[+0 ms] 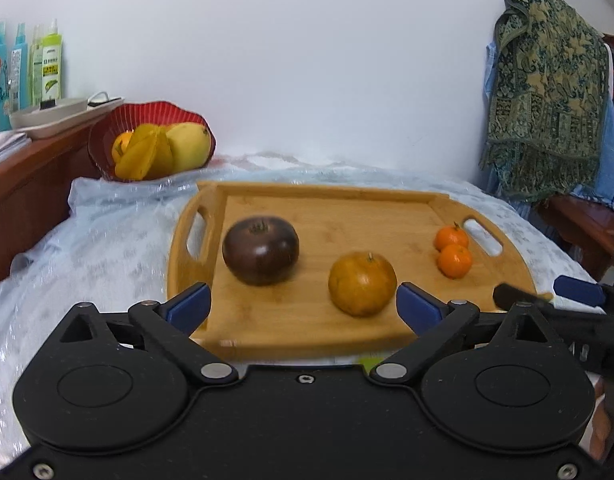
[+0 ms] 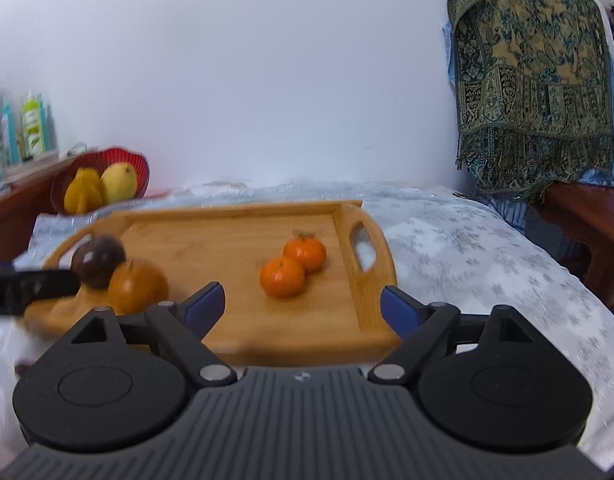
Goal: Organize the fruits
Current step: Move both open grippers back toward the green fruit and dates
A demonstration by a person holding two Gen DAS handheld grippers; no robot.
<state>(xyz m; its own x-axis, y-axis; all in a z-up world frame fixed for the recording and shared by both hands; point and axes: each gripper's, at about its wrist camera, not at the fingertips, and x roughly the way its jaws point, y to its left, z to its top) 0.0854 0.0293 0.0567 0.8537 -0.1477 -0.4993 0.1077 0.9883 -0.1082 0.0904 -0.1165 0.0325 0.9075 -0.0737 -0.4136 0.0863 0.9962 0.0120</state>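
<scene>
A bamboo tray [image 1: 307, 320] [image 2: 291, 336] lies on the covered table. On it sit a dark purple round fruit [image 1: 260, 251] [image 2: 98, 261], a dull orange citrus [image 1: 362, 284] [image 2: 136, 287] and two small mandarins [image 1: 453, 250] [image 2: 293, 266] touching each other near the right handle. My left gripper [image 1: 303, 306] hovers open over the tray's near edge, nothing between its blue pads. My right gripper [image 2: 303, 306] is open too, empty, just short of the mandarins. A red basket [image 1: 103, 148] [image 2: 59, 184] at the back left holds a mango, a starfruit and an orange.
Bottles [image 1: 27, 68] and a white dish [image 1: 47, 118] stand on a wooden cabinet at left. A patterned cloth [image 1: 547, 92] [image 2: 535, 72] hangs over wooden furniture at right. A clear plastic sheet covers the table [image 1: 107, 248] [image 2: 487, 272].
</scene>
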